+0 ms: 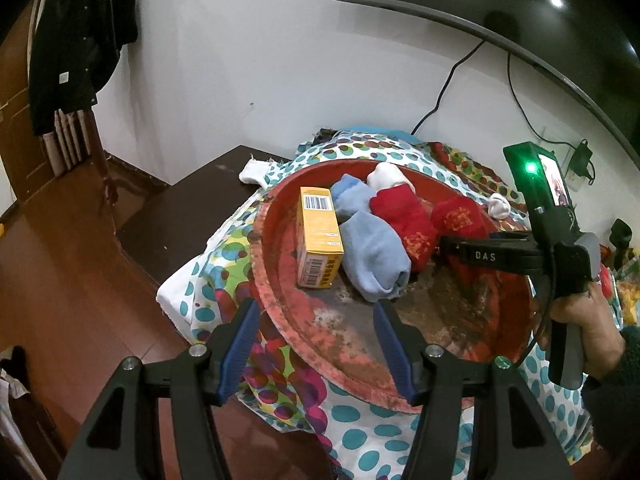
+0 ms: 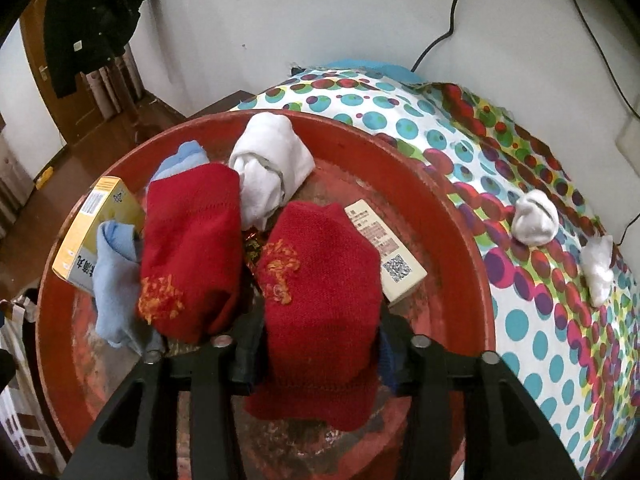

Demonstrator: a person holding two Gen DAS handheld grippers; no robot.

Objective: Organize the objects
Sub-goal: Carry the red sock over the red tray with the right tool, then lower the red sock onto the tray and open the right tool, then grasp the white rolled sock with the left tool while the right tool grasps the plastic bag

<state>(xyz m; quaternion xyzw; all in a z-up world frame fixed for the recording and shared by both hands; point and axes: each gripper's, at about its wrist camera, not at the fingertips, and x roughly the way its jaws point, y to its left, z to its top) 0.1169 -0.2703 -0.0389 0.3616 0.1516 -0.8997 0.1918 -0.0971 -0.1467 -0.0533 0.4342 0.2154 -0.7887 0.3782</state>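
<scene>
A plain white wall (image 1: 248, 60) stands behind the scene, with black cables (image 1: 444, 88) running down it from a large dark television (image 1: 520, 4) whose screen reflects ceiling lights. Dark clothes (image 1: 76, 36) hang by a brown wooden door (image 2: 40, 56) at the left, above a reddish-brown wooden floor (image 1: 52, 256). A dark brown table (image 1: 192, 208) carries a white cloth with coloured dots (image 2: 532, 344).

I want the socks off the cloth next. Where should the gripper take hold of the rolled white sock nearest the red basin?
Probably grip the rolled white sock across its rounded middle, coming straight down from above. It sits as a compact ball, alone on the dotted cloth, clear of the red basin, so both sides look free for the jaws.
</scene>
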